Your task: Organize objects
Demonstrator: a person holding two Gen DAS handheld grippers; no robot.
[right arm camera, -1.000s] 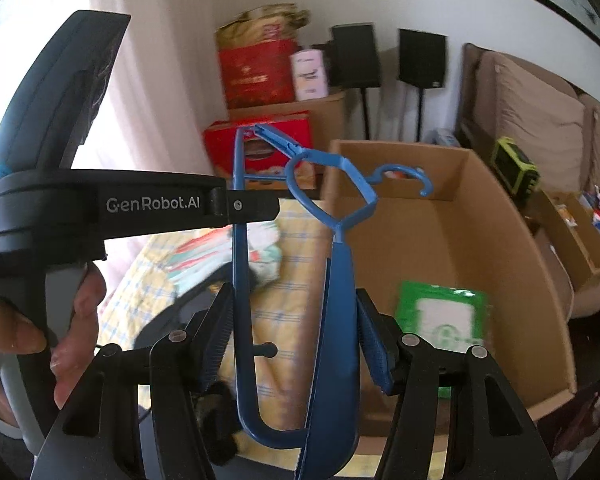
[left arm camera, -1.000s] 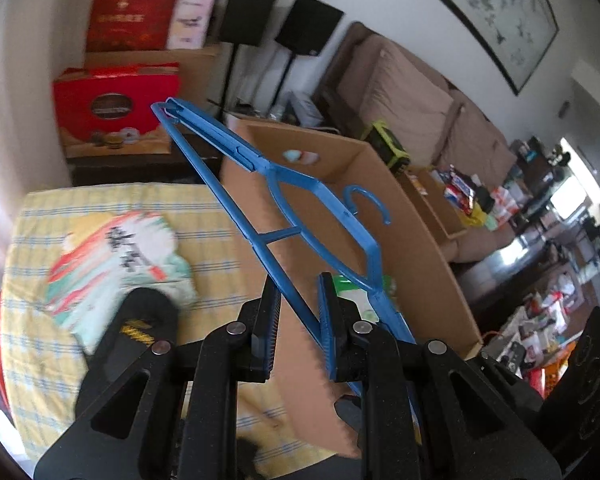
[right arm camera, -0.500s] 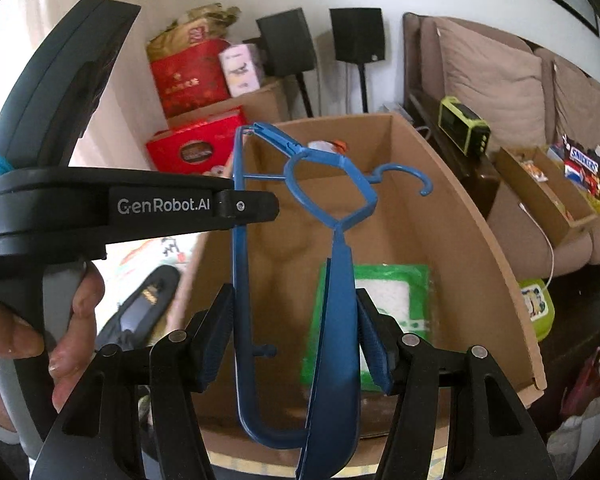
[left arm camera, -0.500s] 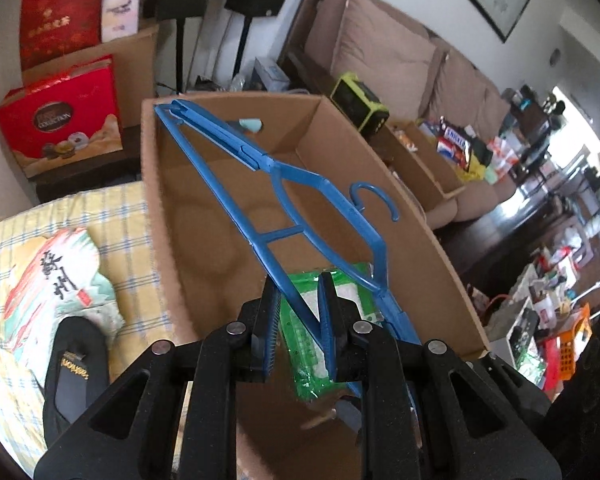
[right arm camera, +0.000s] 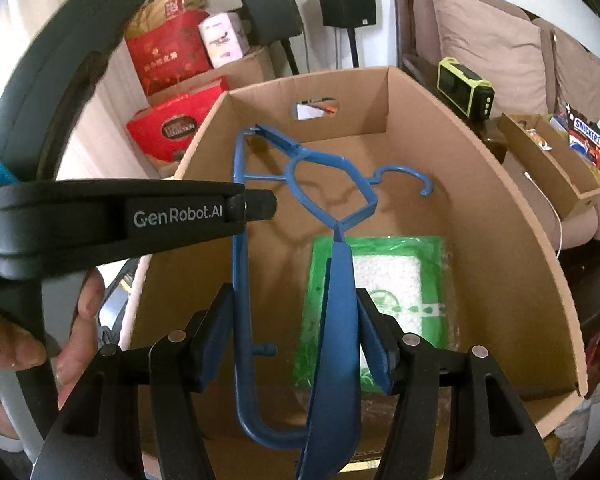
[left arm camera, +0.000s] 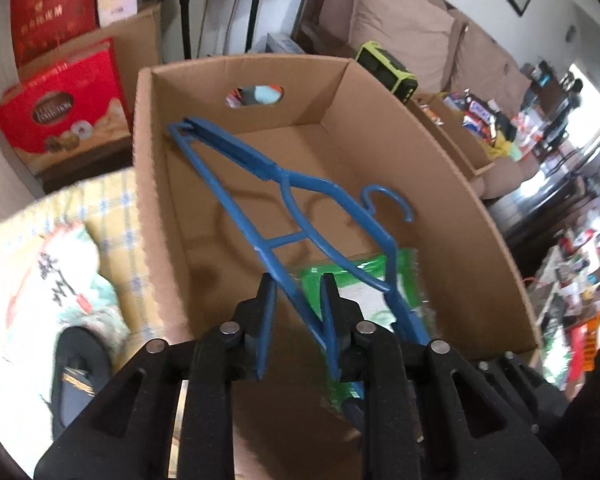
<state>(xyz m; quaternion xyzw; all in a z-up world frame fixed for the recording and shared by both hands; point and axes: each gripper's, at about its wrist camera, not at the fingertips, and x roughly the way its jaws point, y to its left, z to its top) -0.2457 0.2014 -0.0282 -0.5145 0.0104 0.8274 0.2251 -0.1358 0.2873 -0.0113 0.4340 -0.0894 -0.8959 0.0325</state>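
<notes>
A blue plastic hanger (left arm camera: pixel 296 216) hangs inside the open cardboard box (left arm camera: pixel 452 200), above a green and white packet (left arm camera: pixel 360 292) on the box floor. My left gripper (left arm camera: pixel 298 312) has its jaws slightly apart around the hanger's bottom bar; whether the pads touch the bar is not clear. My right gripper (right arm camera: pixel 296 336) is shut on the hanger (right arm camera: pixel 336 300), squeezing its bottom bar and wide shoulder arm together. The left gripper's body (right arm camera: pixel 120 216) crosses the left of the right wrist view. The packet (right arm camera: pixel 388 284) lies below the hanger.
Left of the box, a yellow checked cloth (left arm camera: pixel 112 216) carries a printed bag (left arm camera: pixel 60 280) and a black slipper (left arm camera: pixel 76 368). Red gift boxes (left arm camera: pixel 60 100) stand behind. A sofa (right arm camera: pixel 500 40) and a snack tray (right arm camera: pixel 556 152) lie to the right.
Both grippers carried the hanger from above the cloth to the right, over the box and down into it. The left jaws have opened a little wider.
</notes>
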